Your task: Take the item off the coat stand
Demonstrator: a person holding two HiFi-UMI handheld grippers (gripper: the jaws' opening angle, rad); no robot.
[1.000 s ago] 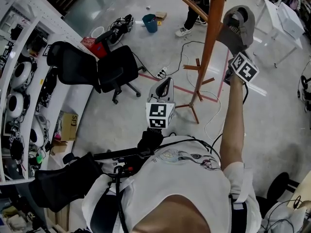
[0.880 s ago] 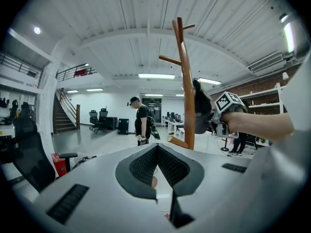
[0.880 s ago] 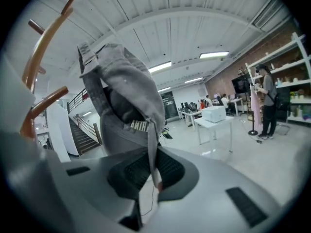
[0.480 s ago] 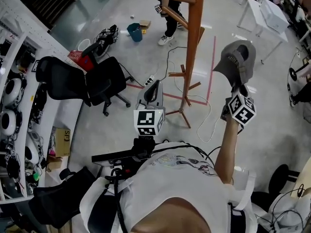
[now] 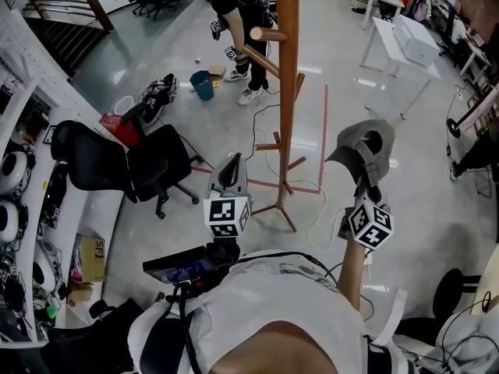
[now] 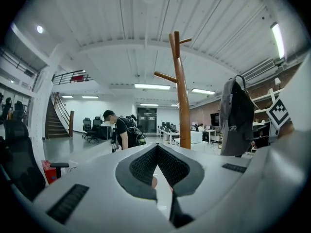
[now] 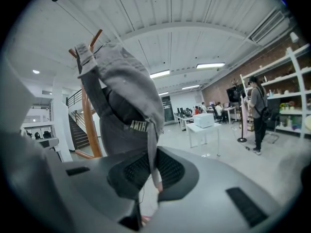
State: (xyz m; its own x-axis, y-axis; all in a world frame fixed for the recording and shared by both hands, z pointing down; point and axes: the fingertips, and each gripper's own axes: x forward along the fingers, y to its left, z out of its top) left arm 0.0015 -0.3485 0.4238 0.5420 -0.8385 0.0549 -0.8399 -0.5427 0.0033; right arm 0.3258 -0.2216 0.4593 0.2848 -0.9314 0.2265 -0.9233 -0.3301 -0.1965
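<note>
Grey cloth is what is pinched at this moment: the cap (image 5: 366,148) is held by its edge between the pressed-together jaws of the right gripper (image 5: 363,192). In the right gripper view a thin strip of fabric is seen caught between the pads.

A second ago the cap was close against the stand (image 5: 287,92), up by the pegs. Half a second ago it had been drawn off to the right. Now it is carried well apart from the trunk, to the right of it and nearer, hanging free in the air with no part of the stand touching it. The grip has not been altered in that time.

The left gripper (image 5: 234,160) has been kept near the body, left of the stand, with its jaws closed tip to tip on nothing. No part has been taken by it.

For the task, the removal can be judged as done in substance: the pegs that are in view are bare, and the cap is clear of them. What remains, if anything, is judged to be carrying the cap away or setting it down, though no place for that is named. A slip is the likely risk, since only an edge of soft fabric is caught.
</note>
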